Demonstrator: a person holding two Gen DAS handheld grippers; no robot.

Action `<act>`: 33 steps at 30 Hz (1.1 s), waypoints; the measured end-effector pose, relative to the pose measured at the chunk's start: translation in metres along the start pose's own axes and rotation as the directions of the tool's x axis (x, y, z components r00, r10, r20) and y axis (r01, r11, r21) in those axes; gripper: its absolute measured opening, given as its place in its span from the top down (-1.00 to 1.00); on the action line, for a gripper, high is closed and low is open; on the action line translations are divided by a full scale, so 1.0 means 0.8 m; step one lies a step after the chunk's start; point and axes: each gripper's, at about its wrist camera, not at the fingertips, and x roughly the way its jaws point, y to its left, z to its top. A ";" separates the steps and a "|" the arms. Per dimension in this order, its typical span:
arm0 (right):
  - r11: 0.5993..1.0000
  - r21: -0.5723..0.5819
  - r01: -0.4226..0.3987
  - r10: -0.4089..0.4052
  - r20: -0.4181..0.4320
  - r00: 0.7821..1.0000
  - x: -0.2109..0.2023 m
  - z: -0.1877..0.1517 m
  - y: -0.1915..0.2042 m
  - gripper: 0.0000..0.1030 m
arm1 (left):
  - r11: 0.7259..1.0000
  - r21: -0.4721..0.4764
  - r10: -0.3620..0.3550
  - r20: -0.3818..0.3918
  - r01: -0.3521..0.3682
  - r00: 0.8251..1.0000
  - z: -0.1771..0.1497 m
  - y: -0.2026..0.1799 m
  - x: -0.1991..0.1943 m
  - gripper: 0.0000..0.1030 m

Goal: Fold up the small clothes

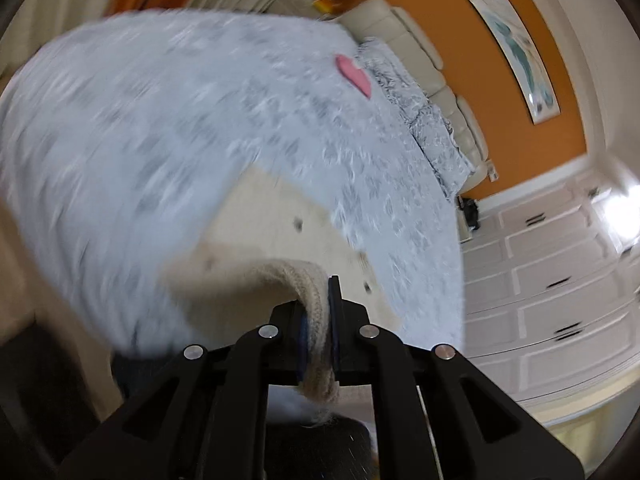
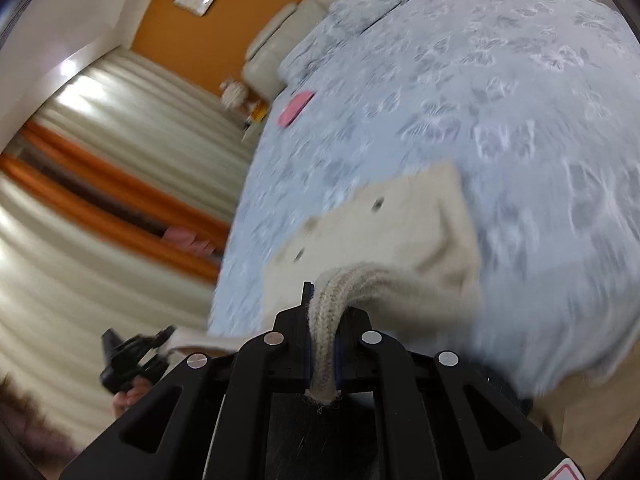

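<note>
A small beige knit garment with dark buttons lies partly on a bed with a pale blue patterned cover. My left gripper is shut on the garment's ribbed edge, which runs between its fingers. In the right wrist view the same garment stretches away over the cover. My right gripper is shut on another part of the ribbed edge. The left gripper shows at lower left of the right wrist view, holding the garment's other end. Both views are blurred by motion.
A pink folded item lies further up the bed, also seen in the right wrist view. A cream headboard and orange wall lie beyond. White drawers stand right of the bed; curtains hang on its other side.
</note>
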 end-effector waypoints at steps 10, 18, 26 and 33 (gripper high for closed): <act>0.976 0.177 0.125 -0.113 -0.080 0.990 0.222 0.114 -0.089 0.84 | 0.975 0.017 0.220 -0.060 -0.220 0.974 0.089 0.004 0.260 0.84; 0.940 0.315 0.128 -0.102 -0.098 0.990 0.287 0.133 -0.141 0.55 | 0.939 -0.048 0.336 -0.086 -0.341 0.938 0.094 0.044 0.352 0.48; 0.958 0.256 0.127 -0.146 0.057 0.988 0.225 0.122 -0.131 -0.18 | 0.924 0.085 0.357 0.145 -0.372 0.923 0.103 0.010 0.304 -0.38; 0.954 0.093 0.284 -0.280 -0.054 0.959 0.225 0.090 -0.132 -0.20 | 0.914 0.189 0.358 0.037 -0.358 0.933 0.087 0.021 0.305 -0.61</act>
